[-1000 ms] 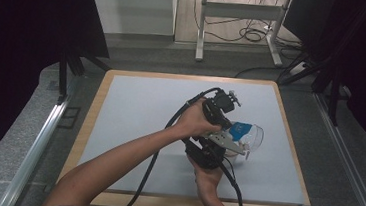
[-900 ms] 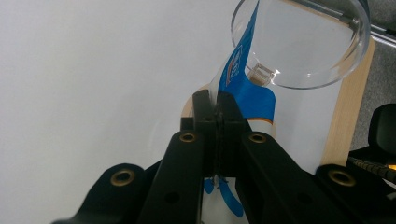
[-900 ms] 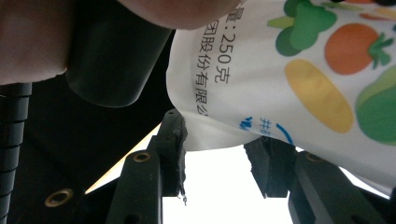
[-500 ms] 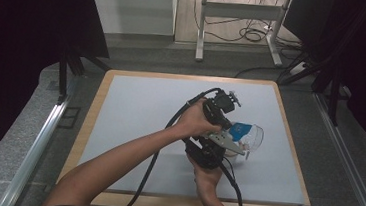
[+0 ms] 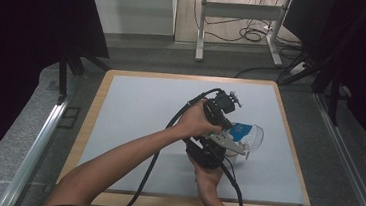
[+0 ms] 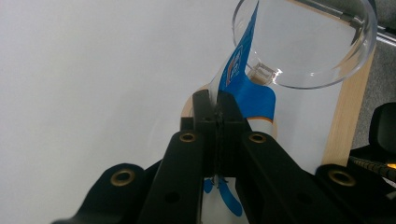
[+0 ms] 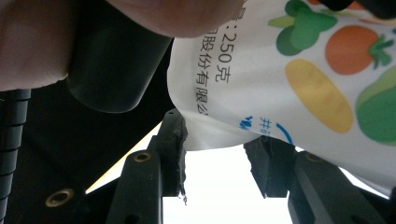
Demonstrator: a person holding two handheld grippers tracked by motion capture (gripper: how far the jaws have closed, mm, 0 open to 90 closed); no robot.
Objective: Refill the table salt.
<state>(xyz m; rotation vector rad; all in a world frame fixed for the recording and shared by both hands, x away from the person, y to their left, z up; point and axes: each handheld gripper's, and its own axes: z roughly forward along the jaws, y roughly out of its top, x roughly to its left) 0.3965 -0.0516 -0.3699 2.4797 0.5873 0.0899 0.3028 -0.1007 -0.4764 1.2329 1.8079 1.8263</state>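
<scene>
Nothing has shifted since the earlier high-view frames: both hands, both grippers and the pouch sit where they did.

Left gripper [image 6: 217, 109]: fingers pressed together, pinching the thin top edge of a blue-and-white food pouch [image 6: 247, 91]. It hangs over the right half of the worktop [image 5: 135, 109], at about 3 o'clock from the centre, with a black cable trailing back along the forearm.

Pouch: soft printed film, glossy, creased where it is held; white ground with a blue band and, in the right gripper view, printed vegetables [image 7: 322, 100] in green, orange and yellow beside black lettering.

Clear cup [image 6: 306, 44]: rigid transparent plastic, round rim, lying tilted with its mouth toward the pouch, at 1 o'clock from the left fingers. Whether pouch and cup touch is unclear.

Right gripper [image 7: 217, 154]: fingers part-way spread, clamped on the lower corner of the pouch, one on each side.

Step in hand, as judged: the pouch is held at both ends, seemingly for opening or for tipping toward the cup. The next move likely calls for a steady lower grip while the upper edge is drawn away, without jolting the light cup.

Worktop: matt pale sheet on a wooden board.
</scene>
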